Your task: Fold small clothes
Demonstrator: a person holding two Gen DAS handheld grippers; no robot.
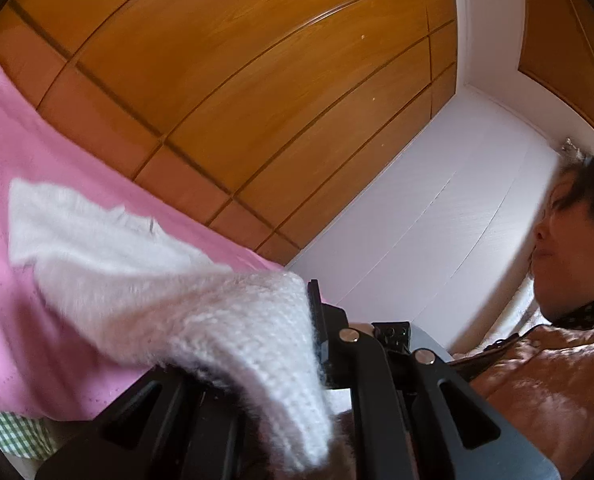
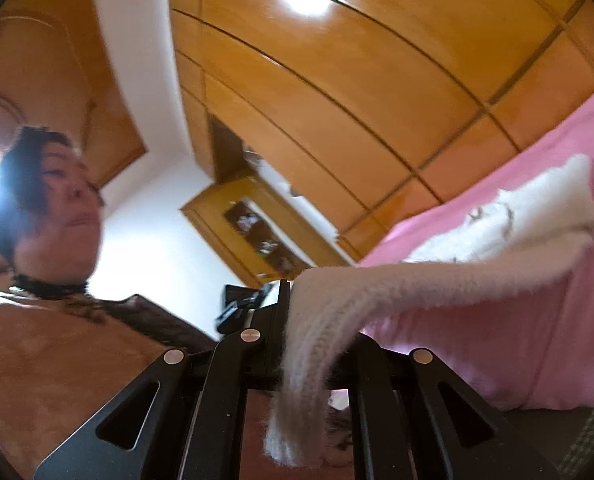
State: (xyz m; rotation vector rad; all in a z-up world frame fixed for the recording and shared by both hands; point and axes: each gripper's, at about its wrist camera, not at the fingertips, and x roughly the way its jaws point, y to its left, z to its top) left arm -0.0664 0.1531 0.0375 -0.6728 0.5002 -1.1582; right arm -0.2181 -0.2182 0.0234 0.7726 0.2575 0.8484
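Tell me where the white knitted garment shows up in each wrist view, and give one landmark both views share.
Left wrist: the white knitted garment runs from left of centre down to the bottom middle, clamped in the left gripper.
Right wrist: it stretches from the right edge to the bottom centre, clamped in the right gripper.
Shared landmark: the pink bedspread beneath the garment, left side in the left view, right side in the right view.

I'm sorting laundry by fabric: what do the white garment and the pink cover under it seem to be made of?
White garment: looks like fuzzy knitted wool or acrylic, with ribbed stitches and a hairy edge. Pink cover: a thin matte woven or fine-knit cloth with faint dotted texture; the fibre can't be told.
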